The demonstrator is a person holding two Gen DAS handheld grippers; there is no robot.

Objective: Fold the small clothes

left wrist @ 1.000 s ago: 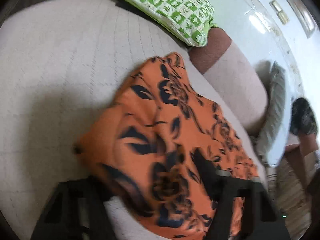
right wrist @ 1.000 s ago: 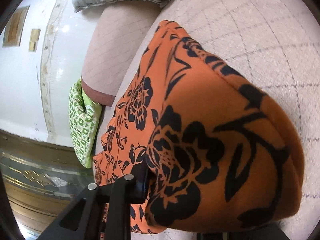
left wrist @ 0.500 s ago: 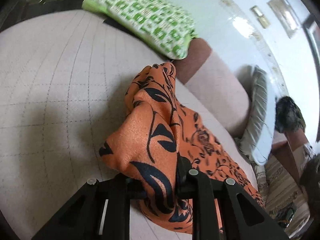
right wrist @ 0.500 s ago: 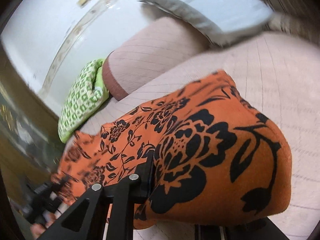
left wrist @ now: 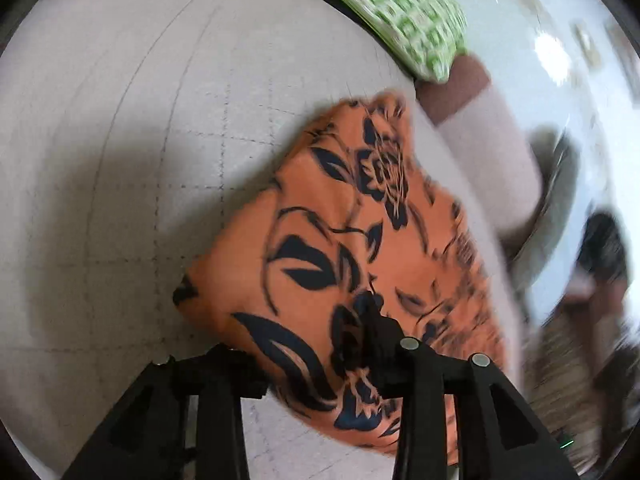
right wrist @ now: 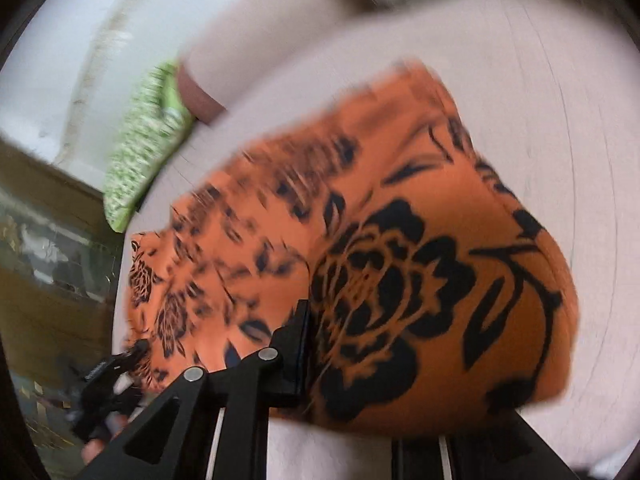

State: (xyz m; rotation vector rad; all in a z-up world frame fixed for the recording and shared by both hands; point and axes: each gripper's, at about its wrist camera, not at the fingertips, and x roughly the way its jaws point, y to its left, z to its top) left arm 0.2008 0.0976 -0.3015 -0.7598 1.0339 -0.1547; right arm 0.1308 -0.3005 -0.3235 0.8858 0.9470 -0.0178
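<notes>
Orange garment (left wrist: 340,248) printed with black roses and leaves lies on a pale beige quilted cushion (left wrist: 120,128); beyond the garment, a green-and-white checked pillow (left wrist: 404,20).

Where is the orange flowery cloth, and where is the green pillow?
orange flowery cloth (left wrist: 320,240), left wrist view, on its plain orange middle by the dark leaf print.
green pillow (left wrist: 404,20), left wrist view, on its checked top face.

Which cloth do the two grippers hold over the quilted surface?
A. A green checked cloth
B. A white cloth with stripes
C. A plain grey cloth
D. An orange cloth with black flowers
D: the orange cloth with black flowers sits between the fingers of both grippers, above the quilted surface.
</notes>
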